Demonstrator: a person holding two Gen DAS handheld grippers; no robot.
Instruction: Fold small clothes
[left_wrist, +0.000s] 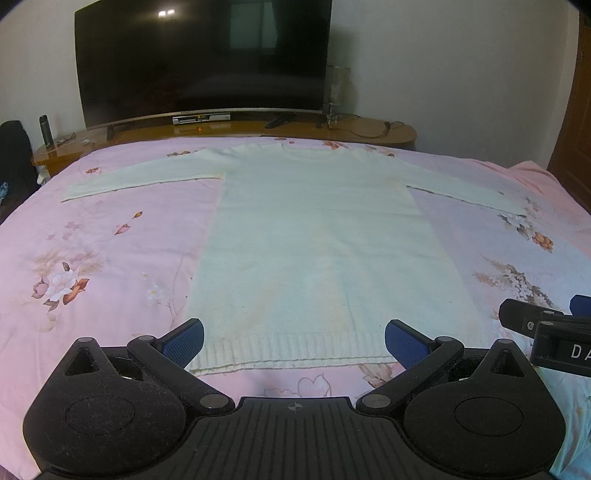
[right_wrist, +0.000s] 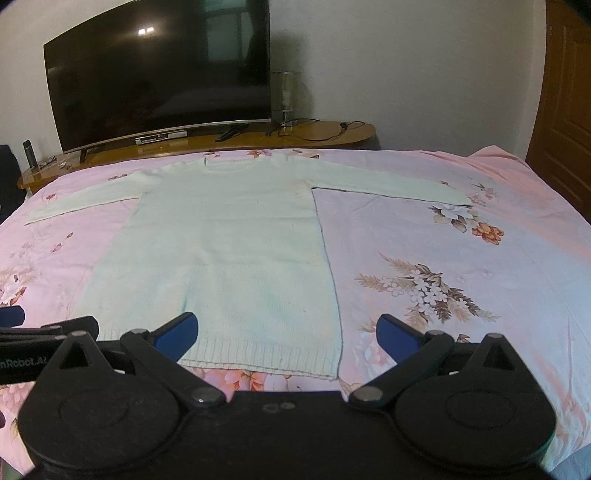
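A pale cream knit sweater (left_wrist: 314, 236) lies flat on the bed, front up, both sleeves spread out sideways, ribbed hem nearest me. It also shows in the right wrist view (right_wrist: 221, 251). My left gripper (left_wrist: 294, 341) is open and empty, hovering just above the hem, its blue pads on either side of it. My right gripper (right_wrist: 287, 334) is open and empty, over the hem's right corner. The right gripper's body shows at the right edge of the left wrist view (left_wrist: 554, 332).
The bed has a pink floral cover (left_wrist: 92, 258). Behind it stands a wooden TV bench (left_wrist: 236, 129) with a large dark TV (left_wrist: 203, 59), a set-top box, cables and a bottle (left_wrist: 45, 129). A wooden door (right_wrist: 565, 110) is at the right.
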